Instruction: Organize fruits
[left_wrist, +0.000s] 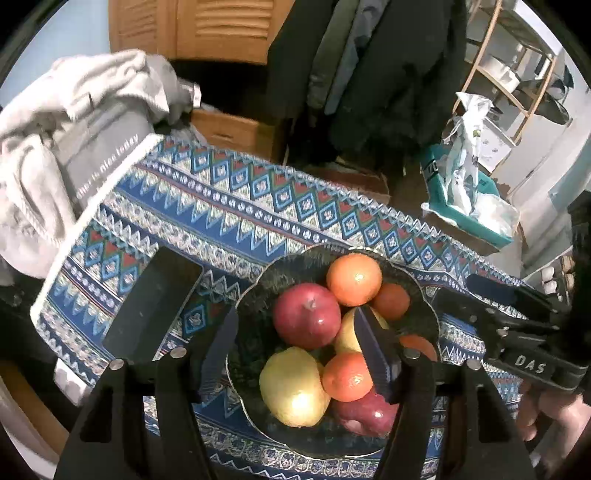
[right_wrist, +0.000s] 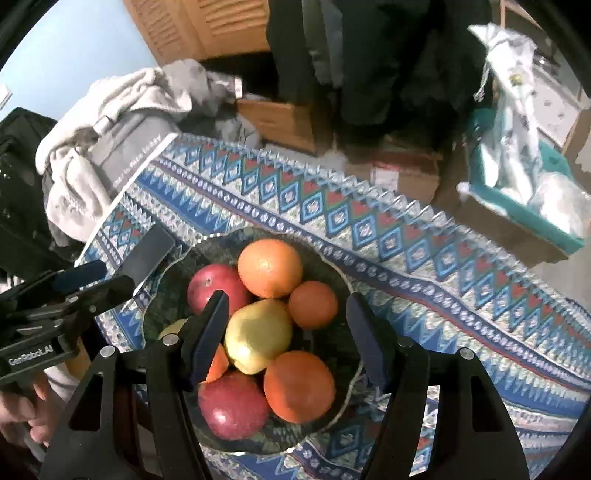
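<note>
All the fruit lies heaped in the bowl (right_wrist: 343, 280) — done or just starting, unclear — with both the left hand-held gripper (left_wrist: 299, 350) and right hand-held gripper (right_wrist: 288, 332) spread wide, empty, above it.

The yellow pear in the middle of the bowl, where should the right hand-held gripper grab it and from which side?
Come from above. The yellow pear sits on top of the pile, hemmed by the oranges and apples, so only its upper part is free. Probably best to close the open right hand-held gripper across its widest part, fingers dropping into the gaps on either side.
</note>
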